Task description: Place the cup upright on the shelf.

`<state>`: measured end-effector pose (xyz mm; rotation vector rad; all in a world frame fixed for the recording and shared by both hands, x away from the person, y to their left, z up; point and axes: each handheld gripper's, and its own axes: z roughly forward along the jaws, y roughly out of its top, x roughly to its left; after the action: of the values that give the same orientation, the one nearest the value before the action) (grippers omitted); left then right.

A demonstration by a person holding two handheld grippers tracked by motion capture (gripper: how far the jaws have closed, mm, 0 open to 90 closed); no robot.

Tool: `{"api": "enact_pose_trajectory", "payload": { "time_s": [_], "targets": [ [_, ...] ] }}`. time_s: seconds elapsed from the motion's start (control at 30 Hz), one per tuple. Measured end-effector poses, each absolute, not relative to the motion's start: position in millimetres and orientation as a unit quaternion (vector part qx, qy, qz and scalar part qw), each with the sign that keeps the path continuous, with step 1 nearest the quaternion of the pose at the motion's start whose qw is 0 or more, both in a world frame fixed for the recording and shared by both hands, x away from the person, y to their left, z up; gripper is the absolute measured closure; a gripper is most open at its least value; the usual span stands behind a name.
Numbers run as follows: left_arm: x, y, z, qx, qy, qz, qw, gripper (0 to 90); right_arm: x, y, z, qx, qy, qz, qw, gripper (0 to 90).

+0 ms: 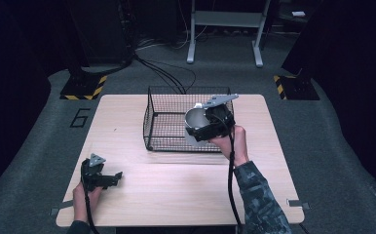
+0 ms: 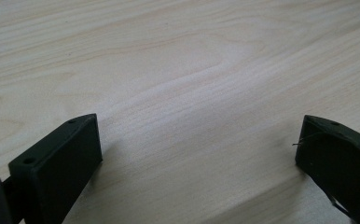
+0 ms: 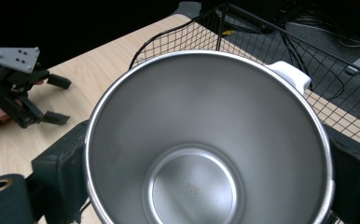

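A pale wooden table [image 1: 176, 195] stands on grey floor [image 1: 332, 146]. A black wire basket [image 1: 169, 122] sits on its far middle, near the back edge.

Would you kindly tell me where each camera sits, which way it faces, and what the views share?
High view: above the person's side, facing forward and down on the table and wire basket; forearms and both tongs show.
Left gripper view: rides the left tongs, facing bare tabletop between open jaws.
Right gripper view: rides the right tongs, looking into the steel cup they clamp.
Shared: the right gripper view and high view both show the basket and left tongs.
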<state>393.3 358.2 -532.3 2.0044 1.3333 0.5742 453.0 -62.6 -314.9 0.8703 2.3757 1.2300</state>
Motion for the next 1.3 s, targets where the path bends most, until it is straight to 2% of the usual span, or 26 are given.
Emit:
{"api": "enact_pose_trajectory", "payload": {
  "time_s": [0.3,0.73,1.3],
  "targets": [
    [393,358,-532,0.765,0.509,0.219,0.327,0.1,472,-58,-311,0.319,0.827,0.433,0.164,6.3],
    [393,358,-532,0.765,0.509,0.219,0.327,0.1,505,-56,-323,0.343,0.822,0.426,0.162,6.3],
    [393,358,-532,0.765,0.510,0.219,0.328,0.1,530,-52,-338,0.367,0.825,0.402,0.153,6.3]
  ]
}}
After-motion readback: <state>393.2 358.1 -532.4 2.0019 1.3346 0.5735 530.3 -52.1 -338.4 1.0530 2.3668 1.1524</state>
